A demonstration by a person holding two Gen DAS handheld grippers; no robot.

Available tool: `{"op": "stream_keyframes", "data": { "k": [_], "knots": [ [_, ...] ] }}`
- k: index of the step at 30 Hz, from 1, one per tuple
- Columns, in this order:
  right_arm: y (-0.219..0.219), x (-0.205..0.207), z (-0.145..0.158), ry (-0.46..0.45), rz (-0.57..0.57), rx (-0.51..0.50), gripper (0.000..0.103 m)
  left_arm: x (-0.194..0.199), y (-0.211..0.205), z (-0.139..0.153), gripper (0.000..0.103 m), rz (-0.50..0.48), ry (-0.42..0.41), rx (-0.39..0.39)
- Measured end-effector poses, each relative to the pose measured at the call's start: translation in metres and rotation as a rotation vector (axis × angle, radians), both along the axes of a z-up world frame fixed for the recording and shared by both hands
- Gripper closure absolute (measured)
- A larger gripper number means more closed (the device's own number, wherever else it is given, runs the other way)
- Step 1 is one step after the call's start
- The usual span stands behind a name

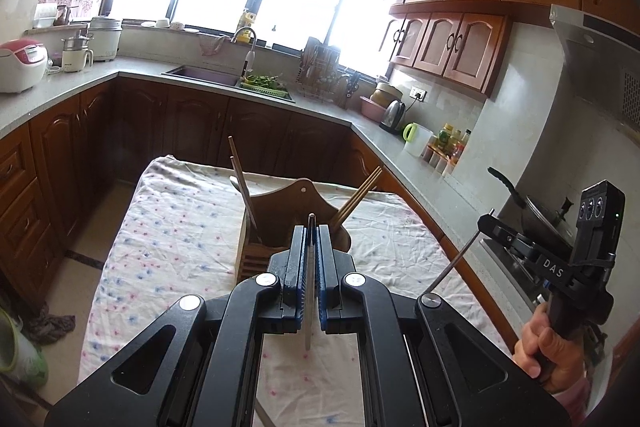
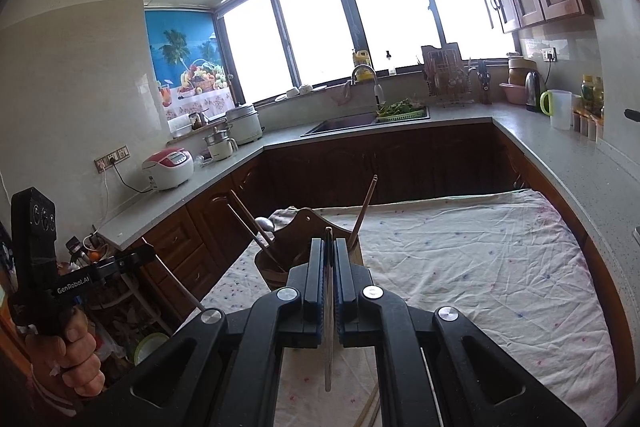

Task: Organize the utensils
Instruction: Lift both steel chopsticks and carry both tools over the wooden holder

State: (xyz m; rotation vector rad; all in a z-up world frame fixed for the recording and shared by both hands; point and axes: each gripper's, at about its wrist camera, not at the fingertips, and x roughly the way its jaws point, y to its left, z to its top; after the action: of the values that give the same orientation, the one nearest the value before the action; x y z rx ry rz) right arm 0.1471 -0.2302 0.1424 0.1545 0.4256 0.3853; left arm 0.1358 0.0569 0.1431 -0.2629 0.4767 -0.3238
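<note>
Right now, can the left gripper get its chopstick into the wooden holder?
Probably yes. The left gripper, shut on a chopstick, sits just short of the wooden holder, nothing between them. The chopsticks already inside lean outward, leaving room.

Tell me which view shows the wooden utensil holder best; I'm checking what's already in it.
The left wrist view: the wooden utensil holder shows its slatted front and chopsticks on both sides. In the right wrist view the tool hides more of it.
</note>
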Motion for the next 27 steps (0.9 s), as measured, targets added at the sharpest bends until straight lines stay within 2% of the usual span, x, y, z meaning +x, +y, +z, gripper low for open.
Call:
{"op": "stream_keyframes", "data": {
  "k": [9, 18, 22, 27],
  "knots": [
    [0.012, 0.025, 0.016, -0.030, 0.016, 0.013, 0.099, 0.020, 0.012, 0.029, 0.100, 0.038, -0.074, -0.005],
    [0.021, 0.066, 0.038, -0.077, 0.009, 0.028, 0.099, 0.059, 0.014, 0.063, 0.100, 0.079, -0.161, 0.012],
    [0.025, 0.087, 0.041, -0.090, -0.005, 0.026, 0.099, 0.082, 0.014, 0.063, 0.100, 0.105, -0.169, 0.018],
    [0.026, 0.109, 0.028, -0.086, -0.034, 0.022, 0.099, 0.108, 0.017, 0.046, 0.100, 0.127, -0.141, 0.003]
  ]
}}
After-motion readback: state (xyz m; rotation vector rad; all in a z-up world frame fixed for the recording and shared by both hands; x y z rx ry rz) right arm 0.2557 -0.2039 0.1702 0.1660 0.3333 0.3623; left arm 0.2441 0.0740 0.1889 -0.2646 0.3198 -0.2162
